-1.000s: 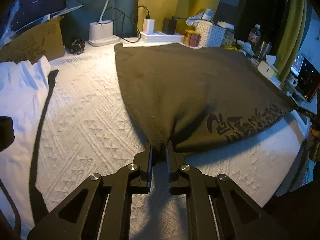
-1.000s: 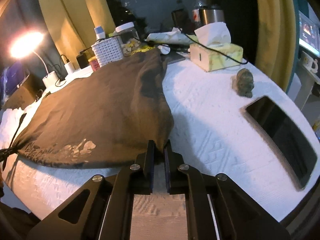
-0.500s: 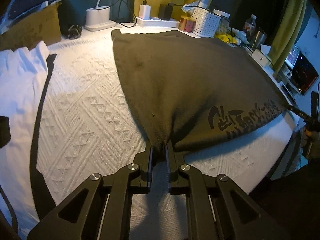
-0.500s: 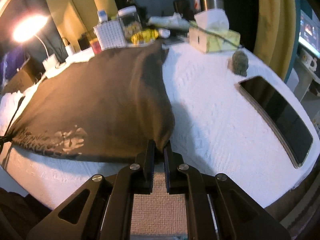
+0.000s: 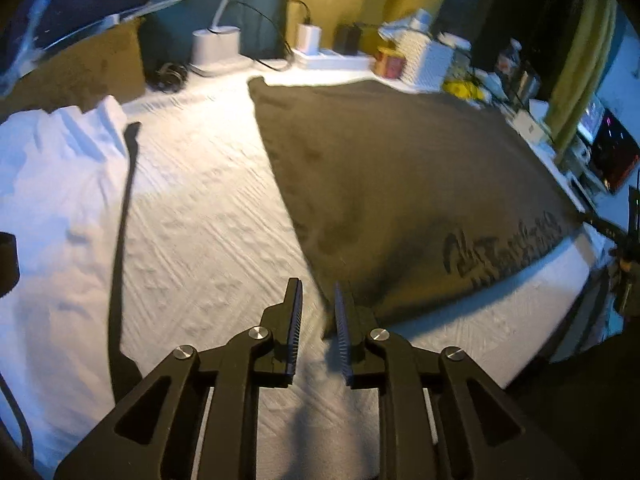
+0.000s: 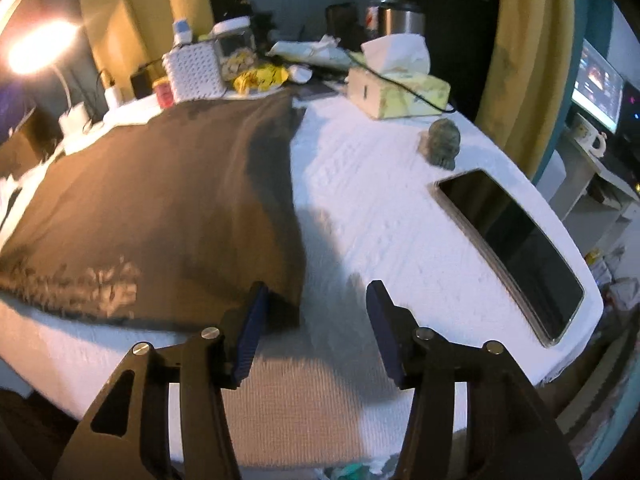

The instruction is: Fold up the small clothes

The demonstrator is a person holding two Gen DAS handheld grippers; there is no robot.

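1. The brown cloth (image 5: 400, 184) lies flat on the white bench (image 5: 208, 216), with dark writing near its front edge.
2. The left tongs (image 5: 318, 308) have just been opening. They are a little way apart and hold nothing. The cloth corner lies by the right finger, maybe touching it; the picture is blurry there.
3. The right tongs (image 6: 316, 312) have just been opening too. They stand wide and hold nothing. The cloth's other corner lies just beside the left finger.
4. A dark phone (image 6: 516, 252) lies to the right, well apart from the cloth.
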